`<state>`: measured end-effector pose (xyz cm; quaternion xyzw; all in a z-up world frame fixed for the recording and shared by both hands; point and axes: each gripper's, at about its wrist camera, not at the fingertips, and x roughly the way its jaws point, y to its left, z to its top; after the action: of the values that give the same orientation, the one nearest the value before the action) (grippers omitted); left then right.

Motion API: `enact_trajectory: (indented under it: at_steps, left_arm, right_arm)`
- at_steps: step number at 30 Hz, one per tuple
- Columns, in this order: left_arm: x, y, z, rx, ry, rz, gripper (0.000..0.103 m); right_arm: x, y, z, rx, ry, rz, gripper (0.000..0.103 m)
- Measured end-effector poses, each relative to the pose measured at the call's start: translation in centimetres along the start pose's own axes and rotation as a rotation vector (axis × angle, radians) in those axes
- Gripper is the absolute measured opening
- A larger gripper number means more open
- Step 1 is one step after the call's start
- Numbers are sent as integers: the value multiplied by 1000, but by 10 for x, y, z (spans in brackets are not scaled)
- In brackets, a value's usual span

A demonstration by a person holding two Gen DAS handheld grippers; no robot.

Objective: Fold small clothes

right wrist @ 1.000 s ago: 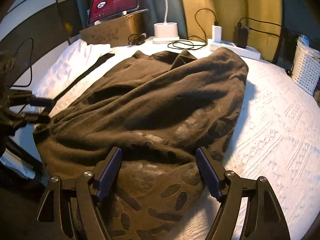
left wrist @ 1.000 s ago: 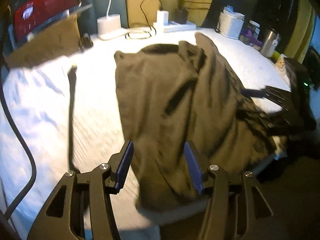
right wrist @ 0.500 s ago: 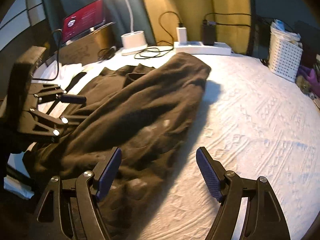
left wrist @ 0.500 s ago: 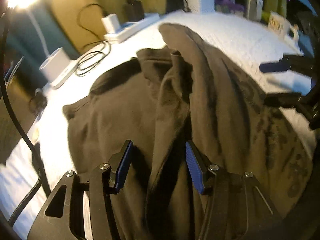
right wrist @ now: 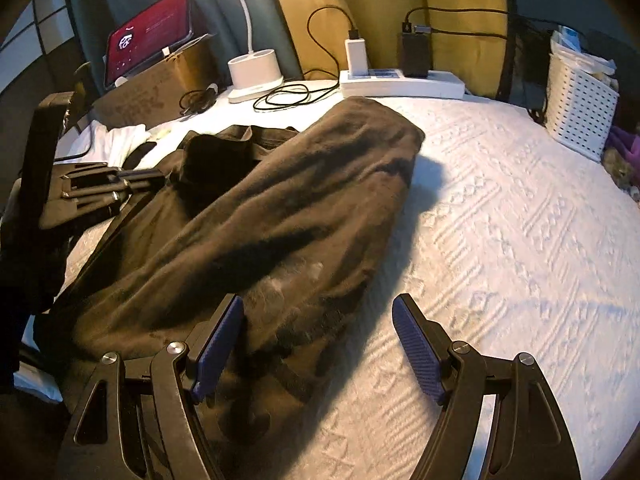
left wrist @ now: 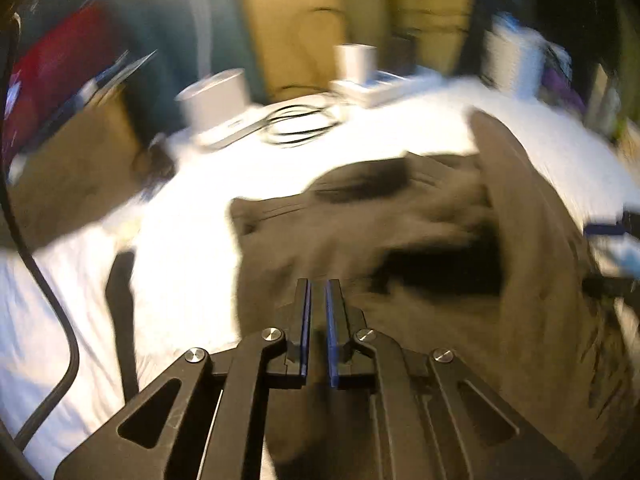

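Observation:
A dark brown garment (left wrist: 400,240) lies crumpled on the white bedspread (right wrist: 520,220), folded lengthwise into a long heap (right wrist: 300,200). My left gripper (left wrist: 317,282) sits low over the garment's left part. Its jaws are closing, with only a thin slit left and brown cloth in it; the view is blurred. From the right wrist view the left gripper (right wrist: 132,180) shows at the garment's left edge, and the cloth runs taut from it. My right gripper (right wrist: 318,304) is open over the garment's near right edge, with nothing pinched.
At the back stand a white lamp base (right wrist: 256,76), a power strip with chargers (right wrist: 400,80), coiled cables (right wrist: 288,98) and a red-screened tablet (right wrist: 148,36) on a cardboard box. A white basket (right wrist: 580,104) is at the right. A black strap (left wrist: 120,312) lies on the left.
The left jaws went from wide apart to nearly together on the garment, and that gripper moved across toward its left side. The right gripper drifted right, partly off the cloth.

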<state>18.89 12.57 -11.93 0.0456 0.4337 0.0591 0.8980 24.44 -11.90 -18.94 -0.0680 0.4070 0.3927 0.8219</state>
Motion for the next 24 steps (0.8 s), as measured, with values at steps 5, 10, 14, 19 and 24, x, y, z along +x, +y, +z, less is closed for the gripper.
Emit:
enact_trajectory:
  at_steps: [5,10,14,19,24]
  left_arm:
    - [-6,-5,4,27,-40,-132,24]
    - [-1,-47,11,230,-87,-215,66]
    - [31,-69,17,392,-49,-122,65]
    - [39,-50,28,250,-45,-244,6]
    - [12,-14,27,78,-81,-301,6]
  right_arm:
    - [7,3,5,-11,9,-1,78]
    - [5,2,8,2,-2,-22,78]
    - [4,-4,9,25,-7,-47,78]
    - [2,-4,14,48,-28,-50,78]
    - [7,19,24,-5,-34,-33,78]
